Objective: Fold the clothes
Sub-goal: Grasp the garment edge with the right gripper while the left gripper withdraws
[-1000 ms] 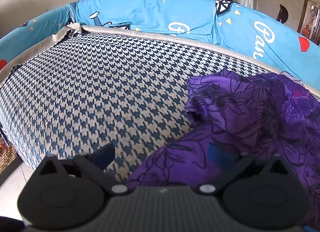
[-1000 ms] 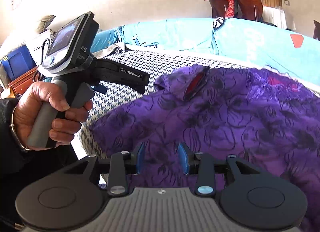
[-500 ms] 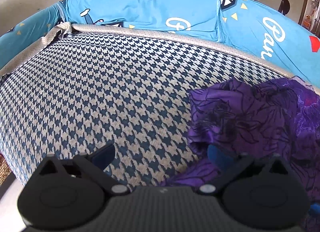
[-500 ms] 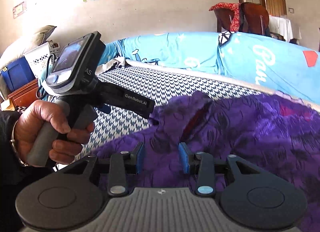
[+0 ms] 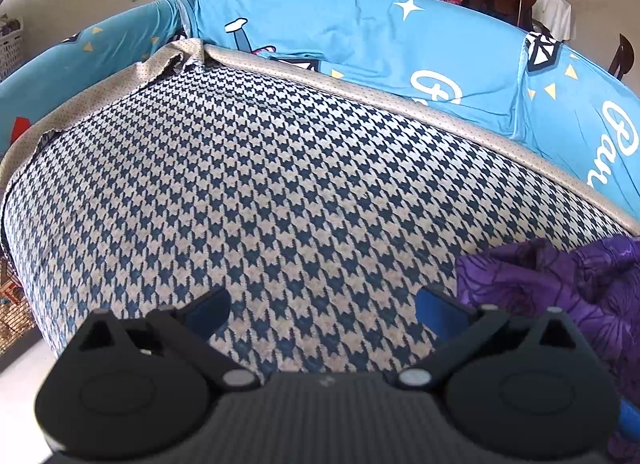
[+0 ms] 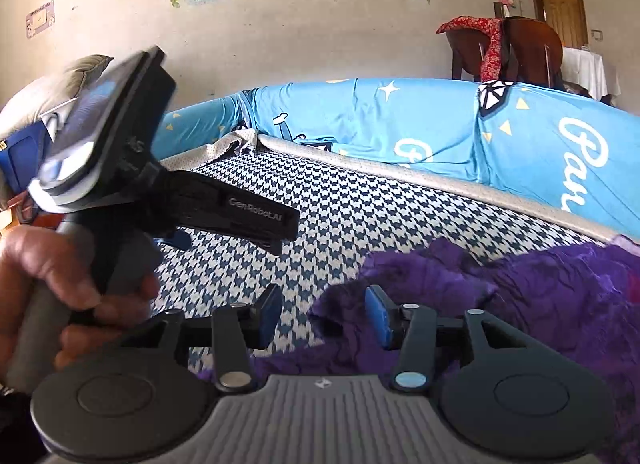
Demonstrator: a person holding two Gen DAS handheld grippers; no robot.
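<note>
Nearest to us, the left gripper (image 5: 322,310) has its jaws wide apart with nothing between them, only the checked cover (image 5: 280,192) below; the right gripper (image 6: 322,316) is also apart, less wide, and holds nothing, though its right finger stands just over the edge of the purple garment (image 6: 520,296); the garment lies crumpled on the right part of the cover, its near edge low in the right view and only a corner of it showing at the right in the left view (image 5: 560,284); a hand (image 6: 52,292) grips the handle of the left gripper, which is blurred there. We judge the folding has hardly begun, because the cloth is bunched and not spread; to do this step well, we should take one layer only at a clear edge or corner with each gripper, close firmly, then pull the two apart to flatten the cloth before any fold; beyond lies the blue backrest (image 5: 380,48), and farther a chair (image 6: 520,44) against the wall.
</note>
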